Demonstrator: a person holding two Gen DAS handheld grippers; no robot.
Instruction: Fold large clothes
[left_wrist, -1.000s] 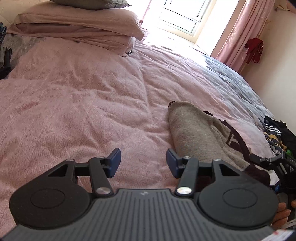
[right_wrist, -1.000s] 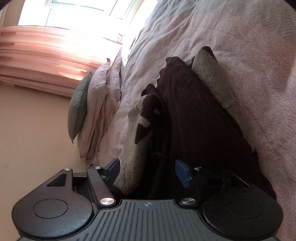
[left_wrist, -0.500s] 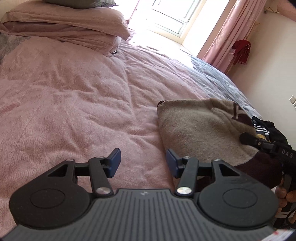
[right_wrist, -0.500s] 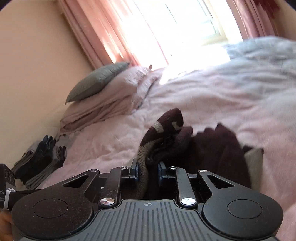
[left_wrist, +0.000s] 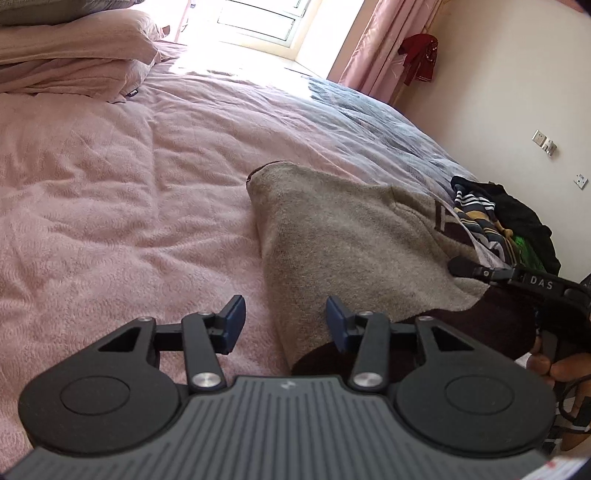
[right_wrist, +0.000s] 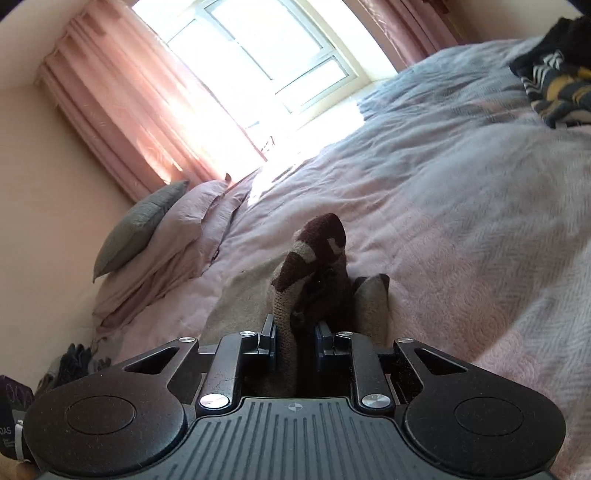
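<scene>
Item: beige-and-maroon sweater (left_wrist: 343, 236) on pink bed (left_wrist: 110, 206), fold begun; right gripper (right_wrist: 293, 341) jaws clenched on bunched edge, left gripper (left_wrist: 282, 317) jaws just narrowing, released, near hem—next: grasp.

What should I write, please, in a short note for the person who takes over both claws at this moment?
Right claw: shut on a bunched edge of the beige and maroon sweater.
Left claw: open, holding nothing, jaws just been closing a little, over the sweater's near left edge.
The sweater lies on the pink bedspread.
Done: one edge gripped.
Left: grip with the left claw, then fold. A pile of other clothes waits beyond.
</scene>
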